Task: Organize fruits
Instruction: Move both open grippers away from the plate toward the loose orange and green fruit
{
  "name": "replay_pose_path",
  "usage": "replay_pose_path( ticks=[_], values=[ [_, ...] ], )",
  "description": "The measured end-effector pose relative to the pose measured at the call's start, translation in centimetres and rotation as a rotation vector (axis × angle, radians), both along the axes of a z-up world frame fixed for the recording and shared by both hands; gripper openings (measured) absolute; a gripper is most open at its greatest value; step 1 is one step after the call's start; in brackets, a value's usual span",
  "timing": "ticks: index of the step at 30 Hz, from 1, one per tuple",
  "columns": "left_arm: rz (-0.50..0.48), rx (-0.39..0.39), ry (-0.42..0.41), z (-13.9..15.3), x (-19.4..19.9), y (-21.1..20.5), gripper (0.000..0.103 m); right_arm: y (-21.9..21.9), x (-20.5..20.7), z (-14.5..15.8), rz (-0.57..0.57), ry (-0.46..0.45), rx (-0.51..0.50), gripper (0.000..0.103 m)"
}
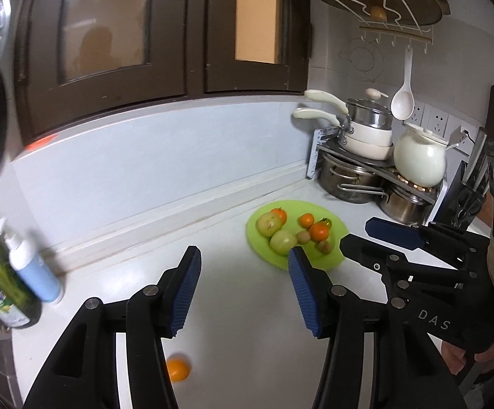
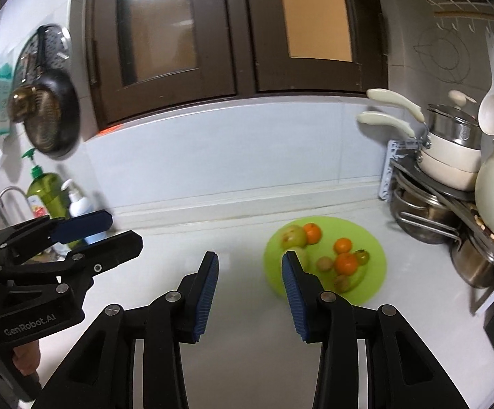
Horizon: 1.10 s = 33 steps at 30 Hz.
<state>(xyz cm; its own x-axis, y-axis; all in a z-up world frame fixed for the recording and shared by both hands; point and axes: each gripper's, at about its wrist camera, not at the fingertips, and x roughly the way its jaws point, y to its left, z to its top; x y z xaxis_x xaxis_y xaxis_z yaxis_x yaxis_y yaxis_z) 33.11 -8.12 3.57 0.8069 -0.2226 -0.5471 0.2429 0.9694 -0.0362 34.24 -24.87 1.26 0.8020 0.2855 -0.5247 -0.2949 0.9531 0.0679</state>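
The white worktop (image 1: 233,306) runs along a pale backsplash. A green plate (image 1: 337,228) lies on it toward the right corner. One orange (image 1: 178,369) sits alone on the bare surface near the front, well apart from the plate. At the left edge stand a green bottle (image 2: 47,192) and, just beside it, a white pump bottle (image 1: 32,266). In the right corner a metal rack (image 1: 318,153) stands on the worktop, with steel pots (image 1: 346,179) beneath it.
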Motion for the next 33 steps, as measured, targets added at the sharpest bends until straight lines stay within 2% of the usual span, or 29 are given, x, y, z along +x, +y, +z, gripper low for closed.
replay_pose_path(
  ticks=[19, 33],
  values=[
    [0.023, 0.034, 0.020, -1.7, -8.5, 8.1, 0.056, 8.8, -7.9, -1.6, 0.063, 0.032, 0.006, 0.040],
    [-0.029, 0.112, 0.070, -5.4, -10.3, 12.3, 0.056, 13.8, -10.2, -6.3, 0.091, 0.148, -0.007, 0.040]
  ],
)
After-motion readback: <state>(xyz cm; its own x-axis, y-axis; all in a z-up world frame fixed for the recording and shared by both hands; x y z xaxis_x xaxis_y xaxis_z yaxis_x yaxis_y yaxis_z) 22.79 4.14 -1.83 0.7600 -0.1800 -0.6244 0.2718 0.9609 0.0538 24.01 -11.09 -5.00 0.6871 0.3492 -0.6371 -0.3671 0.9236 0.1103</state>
